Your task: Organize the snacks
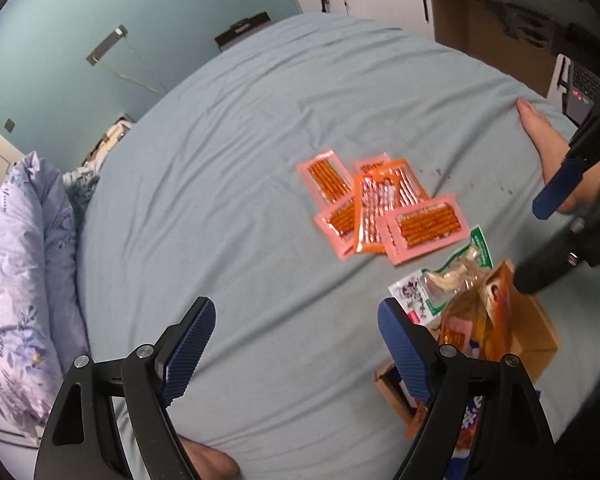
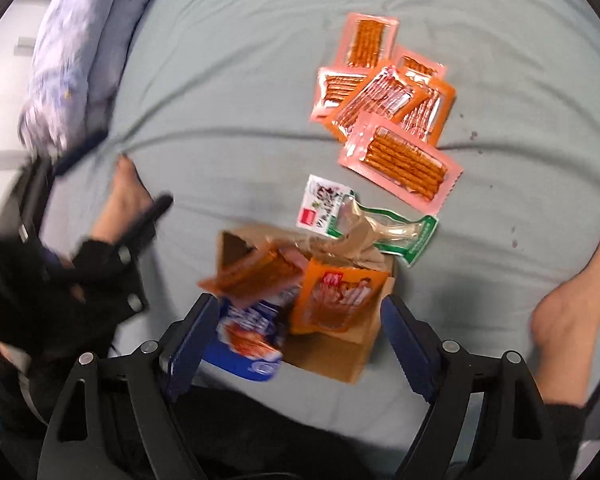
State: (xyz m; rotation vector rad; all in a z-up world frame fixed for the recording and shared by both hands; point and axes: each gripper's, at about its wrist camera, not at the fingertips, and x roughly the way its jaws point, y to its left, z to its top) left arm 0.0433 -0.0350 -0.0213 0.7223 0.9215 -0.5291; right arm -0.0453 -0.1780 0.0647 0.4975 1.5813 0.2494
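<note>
Overlapping orange snack packets (image 2: 384,100) beside packed cardboard box (image 2: 340,356)

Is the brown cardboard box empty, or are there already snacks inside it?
Not empty. The cardboard box is open and holds several snack packets, among them an orange one and a blue one, which stick out above its rim.

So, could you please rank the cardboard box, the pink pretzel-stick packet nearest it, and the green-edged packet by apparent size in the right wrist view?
1. cardboard box, largest.
2. pink pretzel-stick packet.
3. green-edged packet, though partly hidden by the box's contents, so its rank against the pink one is unsure.
</note>
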